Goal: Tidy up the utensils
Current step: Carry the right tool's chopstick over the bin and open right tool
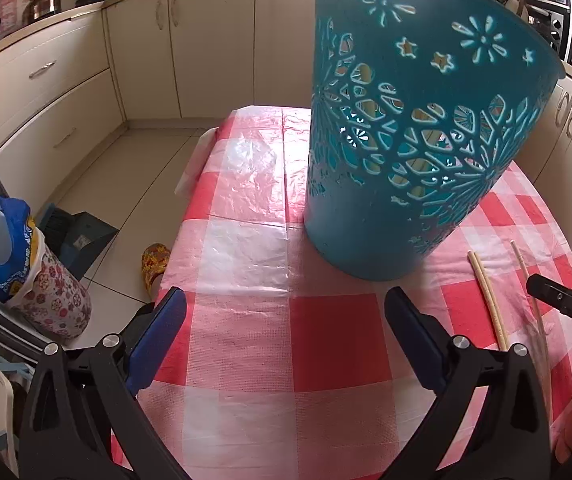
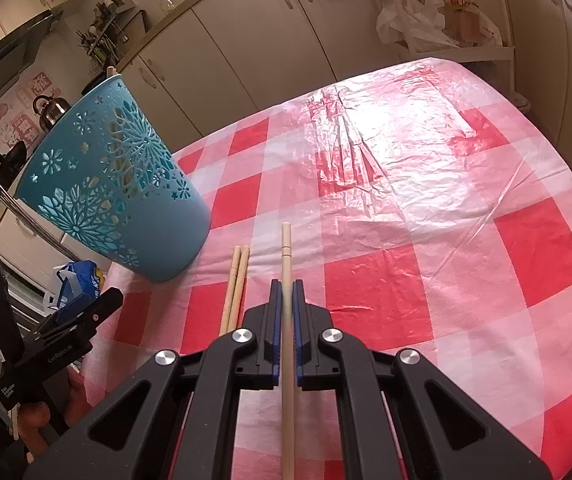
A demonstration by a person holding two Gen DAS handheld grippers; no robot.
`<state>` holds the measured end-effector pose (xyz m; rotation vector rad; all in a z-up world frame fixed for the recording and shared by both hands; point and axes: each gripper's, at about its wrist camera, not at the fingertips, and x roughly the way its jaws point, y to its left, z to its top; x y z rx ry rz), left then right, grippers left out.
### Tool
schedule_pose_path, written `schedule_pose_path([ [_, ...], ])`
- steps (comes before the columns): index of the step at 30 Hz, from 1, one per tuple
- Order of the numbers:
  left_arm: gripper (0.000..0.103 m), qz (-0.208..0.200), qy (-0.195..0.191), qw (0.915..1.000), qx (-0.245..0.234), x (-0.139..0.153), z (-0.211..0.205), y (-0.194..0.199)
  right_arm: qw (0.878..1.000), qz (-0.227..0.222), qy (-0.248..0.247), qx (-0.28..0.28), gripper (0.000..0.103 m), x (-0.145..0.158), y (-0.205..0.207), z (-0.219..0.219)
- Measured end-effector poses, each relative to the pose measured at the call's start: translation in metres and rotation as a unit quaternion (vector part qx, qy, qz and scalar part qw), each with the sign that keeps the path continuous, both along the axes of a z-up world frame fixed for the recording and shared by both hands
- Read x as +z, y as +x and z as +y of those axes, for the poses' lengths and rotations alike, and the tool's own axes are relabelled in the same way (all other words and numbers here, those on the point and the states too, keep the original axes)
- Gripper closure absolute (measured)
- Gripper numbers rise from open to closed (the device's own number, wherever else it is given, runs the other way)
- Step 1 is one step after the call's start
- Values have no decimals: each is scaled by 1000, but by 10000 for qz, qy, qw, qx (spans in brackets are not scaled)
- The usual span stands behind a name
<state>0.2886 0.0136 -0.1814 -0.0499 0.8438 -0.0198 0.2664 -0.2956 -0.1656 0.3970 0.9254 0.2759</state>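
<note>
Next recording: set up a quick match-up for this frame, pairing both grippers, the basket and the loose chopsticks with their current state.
Things:
1. left hand-held gripper
2. right hand-held gripper
3. teal basket
4. chopstick pair

States:
A. lying on the checked tablecloth
B. shut on a single chopstick
C. open, holding nothing
D. standing on the table, chopstick ends showing above its rim

Pairs: 1-C, 2-B, 3-D, 4-A

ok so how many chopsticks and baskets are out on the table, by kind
chopsticks lying on the table: 2
chopstick held in the right gripper: 1
teal basket: 1, with at least 2 more chopstick tips sticking out of its top
total: 4, leaving out those in the basket
</note>
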Motion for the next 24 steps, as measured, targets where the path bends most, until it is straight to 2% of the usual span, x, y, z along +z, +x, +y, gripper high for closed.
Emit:
schedule_pose_path([
  [16,8,194,65,9998,-88,-6,-5,6,9998,-51,201,34,97,0,-2,1],
  [24,8,276,96,9995,-138,-9,-8,8,9978,-483,457,47,97,18,-8,1],
])
